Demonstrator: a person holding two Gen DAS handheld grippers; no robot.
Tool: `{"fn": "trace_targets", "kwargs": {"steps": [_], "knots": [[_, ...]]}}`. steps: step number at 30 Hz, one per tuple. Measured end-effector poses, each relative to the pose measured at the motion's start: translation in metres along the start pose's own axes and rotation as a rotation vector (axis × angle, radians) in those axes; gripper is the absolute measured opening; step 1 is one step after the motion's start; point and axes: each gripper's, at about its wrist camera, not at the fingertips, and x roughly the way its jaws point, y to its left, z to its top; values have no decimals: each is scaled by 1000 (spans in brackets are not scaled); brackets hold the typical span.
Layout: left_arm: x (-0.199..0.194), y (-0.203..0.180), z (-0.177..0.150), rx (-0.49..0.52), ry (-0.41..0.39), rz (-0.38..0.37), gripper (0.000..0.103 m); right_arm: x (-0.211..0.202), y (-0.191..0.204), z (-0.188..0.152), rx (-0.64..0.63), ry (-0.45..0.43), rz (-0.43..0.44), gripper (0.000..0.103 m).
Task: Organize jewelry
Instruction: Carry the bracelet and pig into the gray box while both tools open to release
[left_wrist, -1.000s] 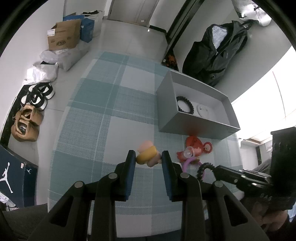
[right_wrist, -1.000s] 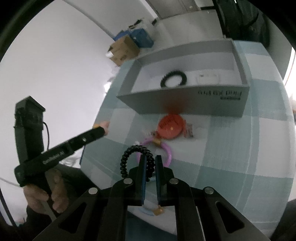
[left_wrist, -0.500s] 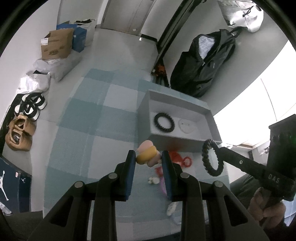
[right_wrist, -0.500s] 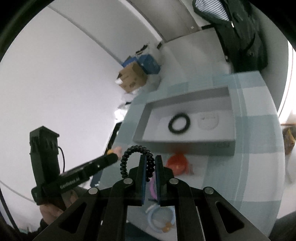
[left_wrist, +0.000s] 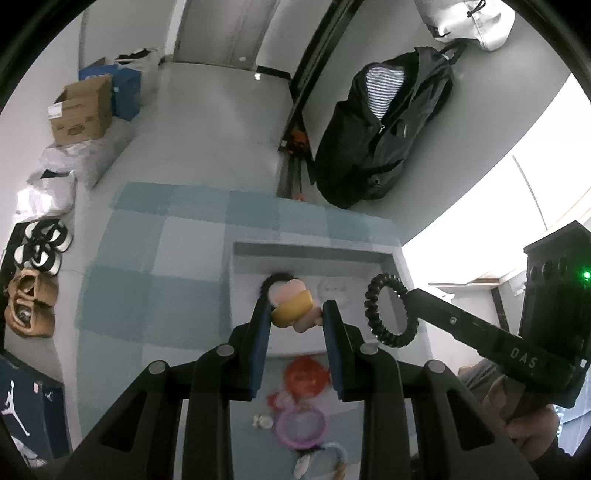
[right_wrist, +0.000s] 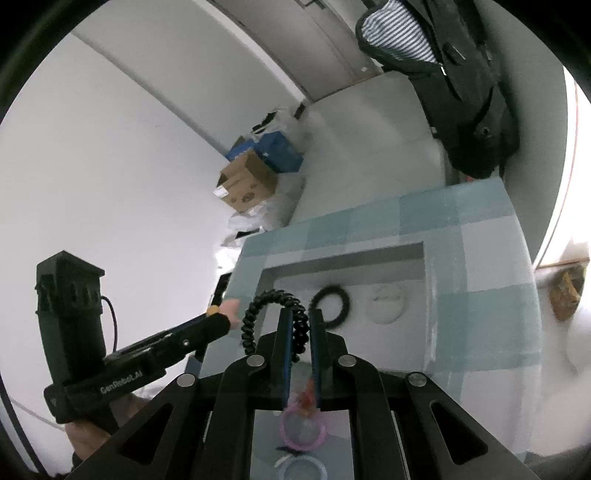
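My left gripper (left_wrist: 297, 314) is shut on a yellow and pink hair clip (left_wrist: 293, 308), held above the grey box (left_wrist: 236, 295). My right gripper (right_wrist: 300, 319) is shut on a black spiral hair tie (right_wrist: 258, 314), also above the grey box (right_wrist: 430, 314); the tie shows in the left wrist view (left_wrist: 391, 308) too. Inside the box lie a black ring (right_wrist: 330, 300) and a white round piece (right_wrist: 386, 304). On the checked cloth (left_wrist: 155, 295) below remain a red piece (left_wrist: 306, 376), a pink ring (left_wrist: 301, 430) and a pale blue ring (right_wrist: 303, 469).
The table edge lies just right of the box. On the floor beyond are cardboard boxes (left_wrist: 81, 110), white bags (left_wrist: 51, 184) and shoes (left_wrist: 40, 247). A black backpack (left_wrist: 380, 129) leans on the far wall.
Both grippers have risen well above the table and moved forward over the grey box, each still holding its piece. The table looks smaller and farther below.
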Motion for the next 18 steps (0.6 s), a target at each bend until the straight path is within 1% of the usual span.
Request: {"fn": "trace_targets", "kwargs": {"steps": [5, 8, 12, 18], "knots": [[16, -8, 15, 43, 27, -6, 23, 1, -1, 18, -37, 1, -41, 8], [26, -7, 17, 44, 55, -11, 23, 6, -9, 26, -33, 15, -58, 8], [36, -5, 17, 42, 81, -21, 23, 15, -20, 28, -8, 39, -67, 8], [47, -3, 16, 38, 102, -37, 23, 22, -25, 29, 9, 45, -74, 8]]}}
